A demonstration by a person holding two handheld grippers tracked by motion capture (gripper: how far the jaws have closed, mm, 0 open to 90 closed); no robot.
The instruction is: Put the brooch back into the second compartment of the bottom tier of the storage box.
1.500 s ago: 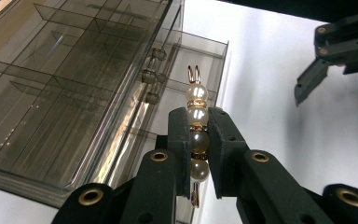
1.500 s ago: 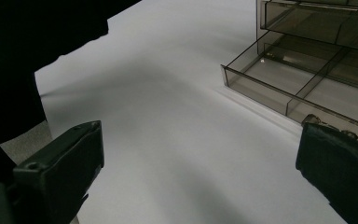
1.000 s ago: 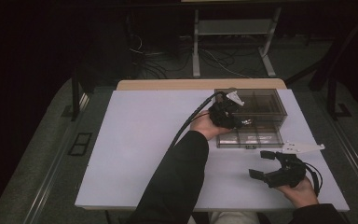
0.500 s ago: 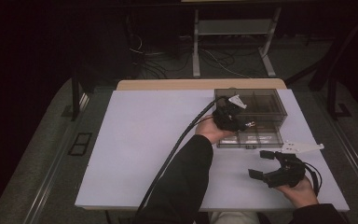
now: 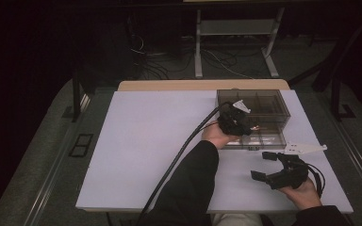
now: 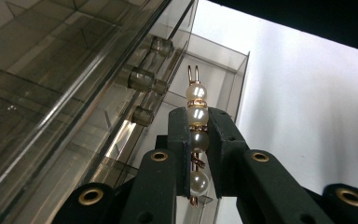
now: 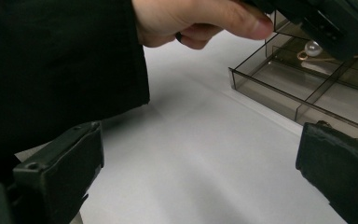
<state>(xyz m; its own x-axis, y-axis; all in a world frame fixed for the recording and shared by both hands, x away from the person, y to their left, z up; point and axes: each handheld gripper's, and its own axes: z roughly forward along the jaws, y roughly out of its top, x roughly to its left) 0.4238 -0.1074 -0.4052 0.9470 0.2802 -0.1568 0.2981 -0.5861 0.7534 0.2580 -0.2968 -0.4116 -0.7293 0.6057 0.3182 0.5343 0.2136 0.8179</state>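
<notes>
- Since the earlier frames, left gripper has shifted slightly nearer the person over the box; right gripper hasn't moved.
- Worktop: white, rectangular, box at its far right.
- Box: clear smoky plastic, divided into compartments, lid raised; left gripper view shows the hinge knuckles just beside the fingers.
- Left hand: dark sleeve, carries the left gripper above the box's near-left compartments.
- Right gripper: near right of worktop, fingers wide apart, nothing between them.
- Pearl pin: string of white pearls on gold wire, clamped between the left gripper's fingers, wire loop poking out past the tips, over a box compartment.
- Loose pearl: lies in a box compartment, right gripper view.
</notes>
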